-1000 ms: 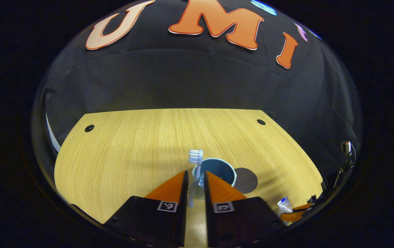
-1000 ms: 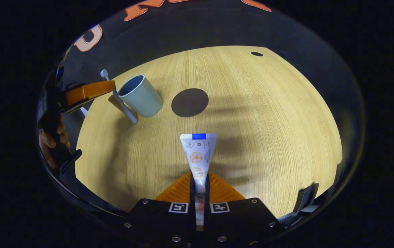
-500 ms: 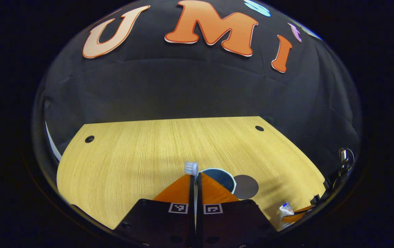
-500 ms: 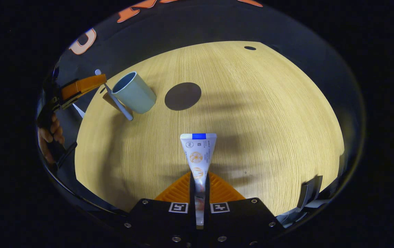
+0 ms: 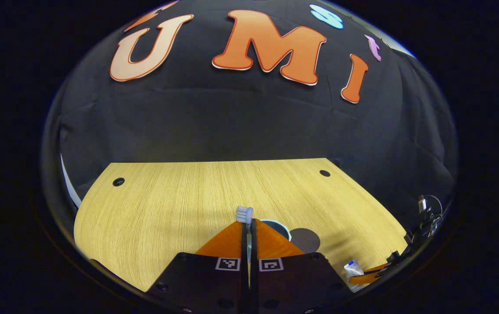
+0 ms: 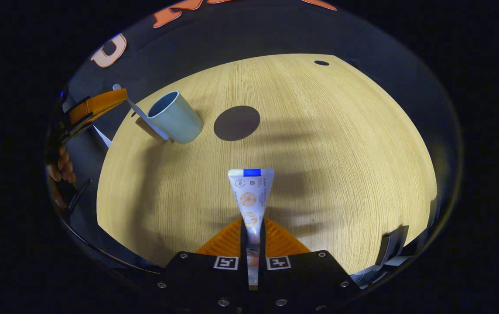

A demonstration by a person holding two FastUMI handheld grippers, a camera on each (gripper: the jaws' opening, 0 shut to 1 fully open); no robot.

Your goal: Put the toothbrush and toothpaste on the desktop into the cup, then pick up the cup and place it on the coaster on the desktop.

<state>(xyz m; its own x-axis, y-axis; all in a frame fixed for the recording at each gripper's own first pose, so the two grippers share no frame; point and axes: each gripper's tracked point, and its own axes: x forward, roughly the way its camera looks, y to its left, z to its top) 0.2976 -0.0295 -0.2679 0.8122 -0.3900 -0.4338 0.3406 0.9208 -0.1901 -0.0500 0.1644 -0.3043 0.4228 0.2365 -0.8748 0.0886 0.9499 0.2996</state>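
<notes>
A pale wooden desktop [image 6: 319,144] with fine straight grain and small dark holes near its far corners carries a light blue cup [image 6: 174,117] standing upright on its left part, mouth open, and just right of it a flat dark round coaster [image 6: 237,123], apart from the cup

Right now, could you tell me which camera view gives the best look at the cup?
The right gripper view: the cup shows whole there, from open rim to side wall, standing on the desktop beside the coaster. In the left gripper view, only part of its rim peeks out behind the left gripper.
</notes>
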